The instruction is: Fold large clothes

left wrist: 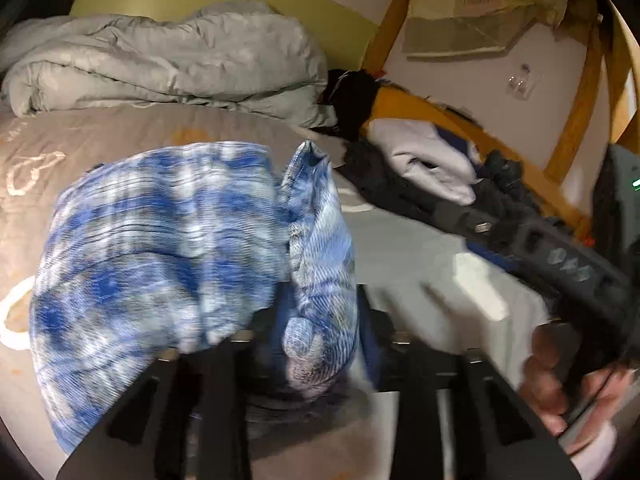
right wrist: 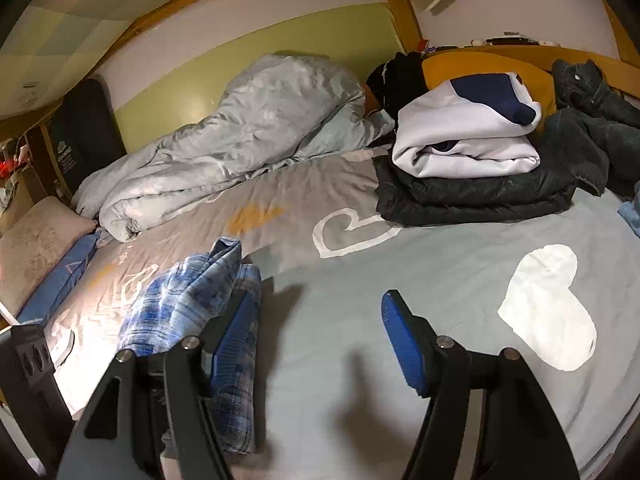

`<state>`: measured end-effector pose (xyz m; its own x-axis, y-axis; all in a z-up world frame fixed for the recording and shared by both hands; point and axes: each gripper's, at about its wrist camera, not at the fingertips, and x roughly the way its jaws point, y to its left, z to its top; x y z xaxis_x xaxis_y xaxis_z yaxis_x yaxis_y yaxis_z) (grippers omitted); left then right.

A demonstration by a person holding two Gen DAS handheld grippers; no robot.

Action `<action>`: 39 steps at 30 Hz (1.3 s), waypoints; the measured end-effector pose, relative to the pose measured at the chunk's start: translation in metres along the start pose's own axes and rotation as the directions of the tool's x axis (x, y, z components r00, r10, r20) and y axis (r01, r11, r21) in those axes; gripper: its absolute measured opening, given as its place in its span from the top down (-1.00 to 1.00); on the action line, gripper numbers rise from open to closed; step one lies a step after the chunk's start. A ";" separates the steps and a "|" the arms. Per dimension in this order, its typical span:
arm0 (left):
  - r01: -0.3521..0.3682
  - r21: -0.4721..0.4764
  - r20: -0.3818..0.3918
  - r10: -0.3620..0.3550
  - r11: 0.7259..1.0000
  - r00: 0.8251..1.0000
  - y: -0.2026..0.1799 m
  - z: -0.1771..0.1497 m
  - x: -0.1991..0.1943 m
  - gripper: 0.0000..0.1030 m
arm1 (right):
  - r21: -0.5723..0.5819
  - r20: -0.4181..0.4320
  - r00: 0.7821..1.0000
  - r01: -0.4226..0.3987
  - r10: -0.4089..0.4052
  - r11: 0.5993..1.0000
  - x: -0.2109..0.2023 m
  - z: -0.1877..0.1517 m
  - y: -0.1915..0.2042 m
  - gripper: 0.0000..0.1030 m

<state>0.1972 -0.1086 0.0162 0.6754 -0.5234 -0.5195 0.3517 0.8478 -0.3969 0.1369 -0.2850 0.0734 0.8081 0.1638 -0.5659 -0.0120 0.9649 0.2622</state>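
A blue and white plaid garment [left wrist: 180, 248] is bunched up over the grey bed sheet [left wrist: 400, 248]. My left gripper [left wrist: 320, 320] is shut on a fold of it, and the cloth hangs down between and over the fingers. In the right wrist view the same garment [right wrist: 188, 300] lies in a heap at the lower left, draped past the left blue pad [right wrist: 236, 340]. My right gripper [right wrist: 320, 340] is open and empty above the sheet [right wrist: 400, 280], beside the garment. It also shows, blurred, in the left wrist view [left wrist: 560, 264].
A crumpled grey duvet [right wrist: 240, 136] lies along the wall. A folded white and navy garment [right wrist: 468, 136] sits on a folded dark garment [right wrist: 472, 196] at the far right, with more dark clothes [right wrist: 592, 120] beside them. A wooden bed frame [right wrist: 400, 8] borders the bed.
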 end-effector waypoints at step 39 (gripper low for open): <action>-0.367 -0.229 0.013 0.380 0.901 0.925 0.071 -0.055 -0.085 -0.27 | -0.113 -0.239 0.958 -0.191 0.160 0.975 0.036 -0.036 0.064 0.88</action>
<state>0.1295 -0.0083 -0.0096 0.7668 -0.1609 -0.6215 -0.0795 0.9369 -0.3406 0.1436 -0.2102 0.0417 0.6314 0.3599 -0.6869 -0.2321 0.9329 0.2755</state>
